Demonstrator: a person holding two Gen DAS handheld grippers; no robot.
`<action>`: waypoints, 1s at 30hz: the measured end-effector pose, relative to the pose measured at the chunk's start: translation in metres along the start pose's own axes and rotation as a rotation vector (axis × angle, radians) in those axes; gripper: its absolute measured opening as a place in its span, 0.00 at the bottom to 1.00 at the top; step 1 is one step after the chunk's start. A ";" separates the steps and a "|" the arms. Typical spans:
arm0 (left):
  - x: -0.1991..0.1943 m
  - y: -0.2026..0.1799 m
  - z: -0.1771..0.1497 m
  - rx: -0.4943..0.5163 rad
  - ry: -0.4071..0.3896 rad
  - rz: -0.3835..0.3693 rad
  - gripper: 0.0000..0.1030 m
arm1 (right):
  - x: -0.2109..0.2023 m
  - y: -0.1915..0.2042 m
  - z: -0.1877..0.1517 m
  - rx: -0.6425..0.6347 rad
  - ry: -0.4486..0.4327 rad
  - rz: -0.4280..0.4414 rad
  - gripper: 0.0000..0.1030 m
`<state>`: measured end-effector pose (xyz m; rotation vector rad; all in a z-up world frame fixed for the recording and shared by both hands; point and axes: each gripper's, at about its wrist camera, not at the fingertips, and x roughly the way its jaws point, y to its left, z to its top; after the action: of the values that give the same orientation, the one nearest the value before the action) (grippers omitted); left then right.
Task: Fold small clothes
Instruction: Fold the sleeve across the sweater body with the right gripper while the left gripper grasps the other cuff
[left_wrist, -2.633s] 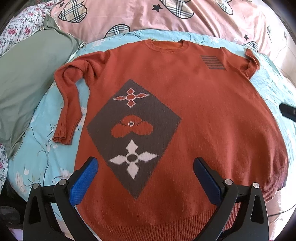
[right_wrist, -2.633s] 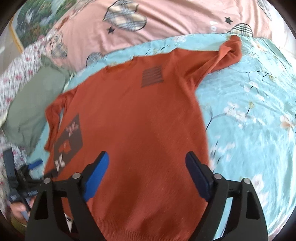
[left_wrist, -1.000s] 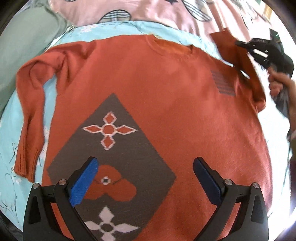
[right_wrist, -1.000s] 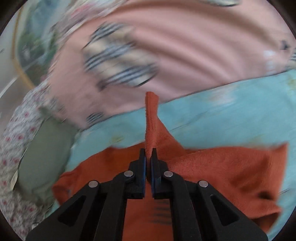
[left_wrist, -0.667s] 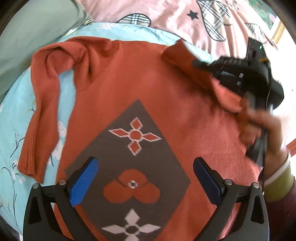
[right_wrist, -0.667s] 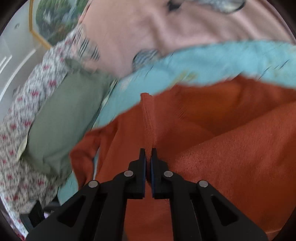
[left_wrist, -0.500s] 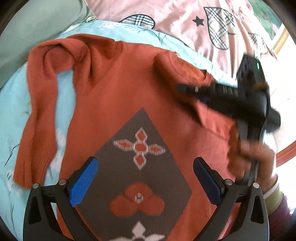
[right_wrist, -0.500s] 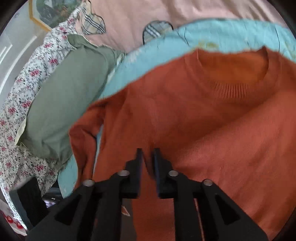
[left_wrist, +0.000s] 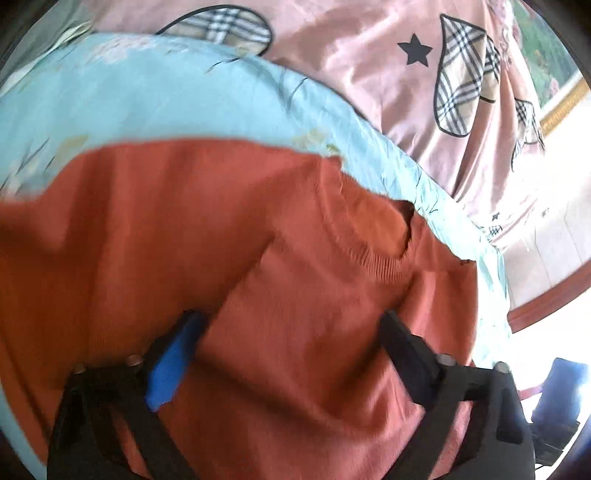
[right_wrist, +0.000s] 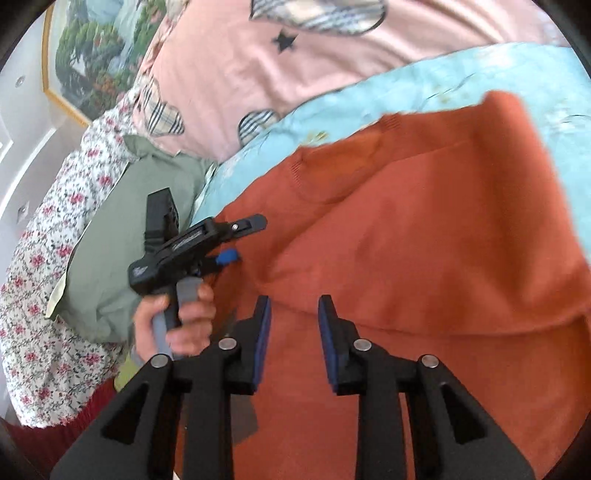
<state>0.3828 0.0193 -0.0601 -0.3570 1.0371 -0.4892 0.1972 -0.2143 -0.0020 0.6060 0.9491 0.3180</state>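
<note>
- The left wrist view looks steeply down from close above the orange sweater (left_wrist: 303, 295), its neckline toward two o'clock, pink quilt (left_wrist: 369, 66) at twelve.
- The right wrist view sits a little farther back, angled down across the sweater (right_wrist: 424, 258), with the left gripper (right_wrist: 240, 236) at nine o'clock.
- Both views share the sweater's upper part, the blue sheet (left_wrist: 147, 92) and the quilt.

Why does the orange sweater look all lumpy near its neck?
One sleeve of the orange sweater is folded slantwise across the chest, leaving a raised ridge below the collar. That comes from the folding; nothing looks torn or spilled.
</note>
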 end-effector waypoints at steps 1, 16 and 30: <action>0.003 -0.003 0.002 0.024 -0.001 0.006 0.58 | -0.010 -0.004 -0.001 0.009 -0.022 -0.014 0.30; -0.055 0.021 -0.059 0.086 -0.033 0.013 0.15 | -0.067 -0.077 0.008 0.126 -0.132 -0.212 0.31; -0.059 0.021 -0.063 0.084 -0.131 0.097 0.06 | -0.019 -0.135 0.063 0.079 0.000 -0.492 0.57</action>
<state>0.3071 0.0654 -0.0568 -0.2589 0.9000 -0.4153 0.2381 -0.3527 -0.0445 0.4253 1.0801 -0.1585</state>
